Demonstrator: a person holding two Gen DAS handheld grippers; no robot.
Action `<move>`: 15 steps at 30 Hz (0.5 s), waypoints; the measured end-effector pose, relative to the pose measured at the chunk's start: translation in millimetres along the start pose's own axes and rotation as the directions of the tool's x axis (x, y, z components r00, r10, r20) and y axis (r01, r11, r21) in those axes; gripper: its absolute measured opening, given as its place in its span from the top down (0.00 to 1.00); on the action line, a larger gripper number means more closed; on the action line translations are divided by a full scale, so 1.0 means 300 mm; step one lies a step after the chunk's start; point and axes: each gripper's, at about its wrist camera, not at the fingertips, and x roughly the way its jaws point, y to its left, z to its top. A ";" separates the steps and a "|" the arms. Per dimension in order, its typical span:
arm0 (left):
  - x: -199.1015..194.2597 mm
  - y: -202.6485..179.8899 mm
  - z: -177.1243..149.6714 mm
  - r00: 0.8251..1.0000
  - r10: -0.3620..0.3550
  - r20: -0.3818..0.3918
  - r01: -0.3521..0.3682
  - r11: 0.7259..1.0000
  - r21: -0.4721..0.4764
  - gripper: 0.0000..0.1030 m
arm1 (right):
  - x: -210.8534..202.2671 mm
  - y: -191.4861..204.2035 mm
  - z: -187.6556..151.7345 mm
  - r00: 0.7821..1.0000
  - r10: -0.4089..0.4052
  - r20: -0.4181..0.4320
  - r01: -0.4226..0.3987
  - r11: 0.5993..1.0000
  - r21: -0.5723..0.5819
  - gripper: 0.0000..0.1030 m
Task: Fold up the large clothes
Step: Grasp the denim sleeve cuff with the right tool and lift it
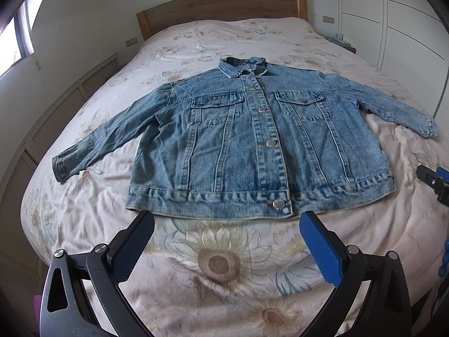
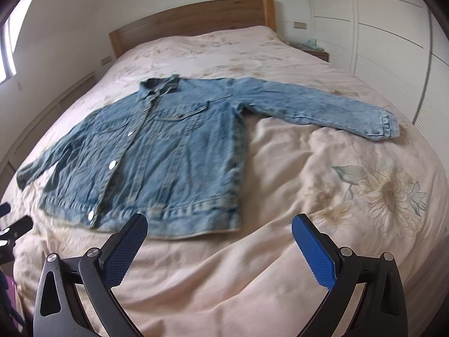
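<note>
Hovering both spread grippers, left (image 1: pixel 226 240) and right (image 2: pixel 219 241), before the flat jacket (image 1: pixel 252 140), you should pinch a sleeve (image 2: pixel 322 109) first.

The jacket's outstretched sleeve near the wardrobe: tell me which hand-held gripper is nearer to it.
Right. The right hand-held gripper hovers open by the hem, on the side of that sleeve. The left hand-held gripper hovers open before the hem's middle, farther from it.
</note>
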 end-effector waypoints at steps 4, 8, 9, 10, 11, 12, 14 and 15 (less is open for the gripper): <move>0.025 0.008 0.038 1.000 0.001 -0.018 -0.001 1.000 -0.002 0.01 | 0.035 -0.122 0.057 0.999 -0.037 0.000 0.037 0.997 0.062 0.00; 0.060 0.025 0.074 0.999 0.013 -0.043 -0.014 1.000 -0.020 0.01 | 0.089 -0.275 0.111 0.997 -0.075 -0.020 0.077 0.986 0.146 0.00; 0.068 0.032 0.080 0.999 0.009 -0.047 -0.011 0.999 -0.031 0.01 | 0.102 -0.316 0.123 0.996 -0.083 -0.024 0.086 0.982 0.166 0.00; 0.075 0.042 0.090 0.999 0.013 -0.049 -0.015 0.999 -0.044 0.01 | 0.116 -0.355 0.134 0.996 -0.090 -0.027 0.093 0.978 0.186 0.00; 0.083 0.049 0.098 0.999 0.020 -0.051 -0.022 0.999 -0.049 0.01 | 0.127 -0.391 0.142 0.995 -0.095 -0.030 0.099 0.974 0.205 0.00; 0.087 0.054 0.104 0.998 0.027 -0.053 -0.029 0.998 -0.050 0.01 | 0.147 -0.442 0.155 0.994 -0.103 -0.037 0.109 0.966 0.235 0.00; 0.104 0.069 0.123 0.998 0.035 -0.060 -0.038 0.997 -0.061 0.01 | 0.178 -0.515 0.172 0.993 -0.108 -0.047 0.117 0.952 0.283 0.00; 0.111 0.075 0.132 0.997 0.039 -0.067 -0.043 0.997 -0.067 0.01 | 0.191 -0.549 0.179 0.993 -0.107 -0.051 0.117 0.945 0.306 0.00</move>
